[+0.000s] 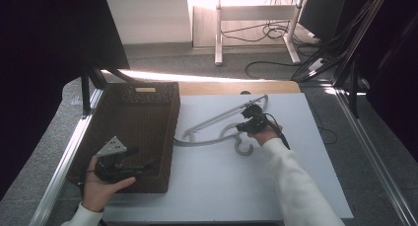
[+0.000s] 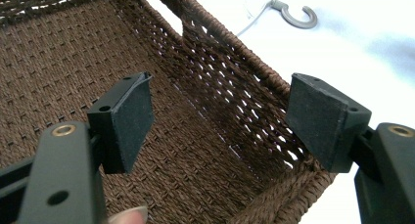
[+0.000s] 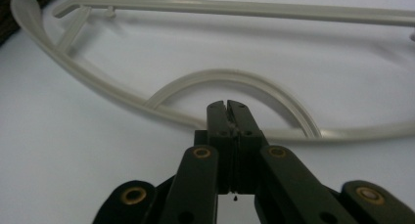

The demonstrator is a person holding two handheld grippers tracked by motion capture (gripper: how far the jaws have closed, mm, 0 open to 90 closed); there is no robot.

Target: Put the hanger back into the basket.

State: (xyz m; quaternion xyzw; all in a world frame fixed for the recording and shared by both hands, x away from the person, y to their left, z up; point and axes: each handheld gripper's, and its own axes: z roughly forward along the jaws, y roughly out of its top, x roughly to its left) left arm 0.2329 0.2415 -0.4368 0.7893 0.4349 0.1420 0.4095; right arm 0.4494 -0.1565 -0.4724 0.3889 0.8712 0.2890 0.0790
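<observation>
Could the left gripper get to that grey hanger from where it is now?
Probably not directly. The left gripper sits open inside the wicker basket, whose woven side wall stands between it and the hanger on the white table. It would need to lift over the rim first. The right gripper already pinches the hanger.

- Basket [image 1: 143,122]: dark brown, woven weave with open gaps in walls.
- Hanger [image 3: 230,77]: pale grey-beige plastic; hook [image 2: 299,17] grey.
- Table [image 1: 222,181]: plain white.
- Grippers: black; brass-coloured rivets.
- Sleeve [image 1: 300,186]: white.
</observation>
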